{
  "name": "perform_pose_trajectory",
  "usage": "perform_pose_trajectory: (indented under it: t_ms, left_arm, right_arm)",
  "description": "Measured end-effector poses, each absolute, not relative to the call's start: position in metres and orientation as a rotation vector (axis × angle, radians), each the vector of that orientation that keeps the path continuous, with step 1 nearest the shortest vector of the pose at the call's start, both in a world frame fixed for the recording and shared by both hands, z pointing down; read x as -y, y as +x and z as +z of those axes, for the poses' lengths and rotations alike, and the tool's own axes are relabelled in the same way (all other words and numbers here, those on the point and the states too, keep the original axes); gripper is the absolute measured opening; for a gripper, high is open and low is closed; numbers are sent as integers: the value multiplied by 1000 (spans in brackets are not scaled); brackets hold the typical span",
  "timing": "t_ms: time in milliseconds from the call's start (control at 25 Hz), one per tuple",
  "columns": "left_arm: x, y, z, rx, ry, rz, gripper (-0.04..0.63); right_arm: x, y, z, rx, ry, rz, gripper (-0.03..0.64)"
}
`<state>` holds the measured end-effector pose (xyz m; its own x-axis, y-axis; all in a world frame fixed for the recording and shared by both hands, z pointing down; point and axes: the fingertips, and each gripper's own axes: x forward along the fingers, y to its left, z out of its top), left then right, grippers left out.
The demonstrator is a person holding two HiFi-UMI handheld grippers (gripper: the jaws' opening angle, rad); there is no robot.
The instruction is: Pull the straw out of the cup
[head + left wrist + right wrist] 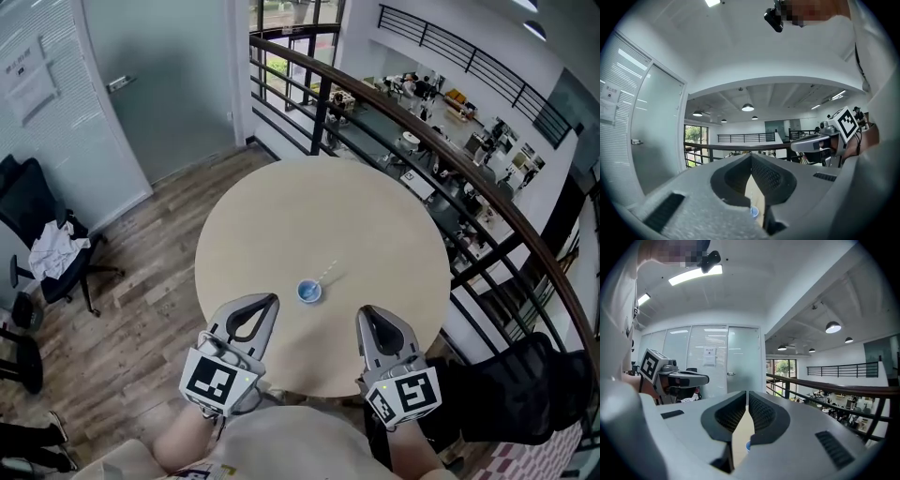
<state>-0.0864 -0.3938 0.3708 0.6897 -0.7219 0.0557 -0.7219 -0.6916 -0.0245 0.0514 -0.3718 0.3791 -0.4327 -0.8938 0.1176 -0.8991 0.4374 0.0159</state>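
Observation:
A small blue cup [308, 292] stands on the round beige table [281, 216], near its front edge. A thin white straw [325, 275] leans out of the cup toward the upper right. My left gripper [272, 299] hovers just left of the cup and my right gripper [365, 311] just right of it, both over the table's near edge. Each has its jaws shut with nothing between them. In the left gripper view the cup [754, 212] peeks out below the closed jaws [751, 155]. The right gripper view shows the cup [746, 446] the same way, under its closed jaws [747, 393].
A dark curved railing [441, 150] runs close behind and to the right of the table, with a lower floor beyond it. An office chair [42, 248] with a white cloth stands at the left by a glass door [159, 84]. A black bag [516, 389] lies at the lower right.

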Motion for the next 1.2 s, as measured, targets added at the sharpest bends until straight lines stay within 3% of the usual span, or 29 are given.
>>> perform_pose_trajectory:
  t_ms: [440,560,1200]
  left_arm:
    - [427,-63,365,-1265,-2913,-75,14]
    - [441,-56,365,-1265,-2913,-79,14]
    - [499,-27,404,-1213,-2952,-88,14]
  right_arm:
    - [417,80,377,2565,1672,114,33]
    - [433,85,386,2554,1648,144,124]
    - [530,86,474,2469,1572,306,153]
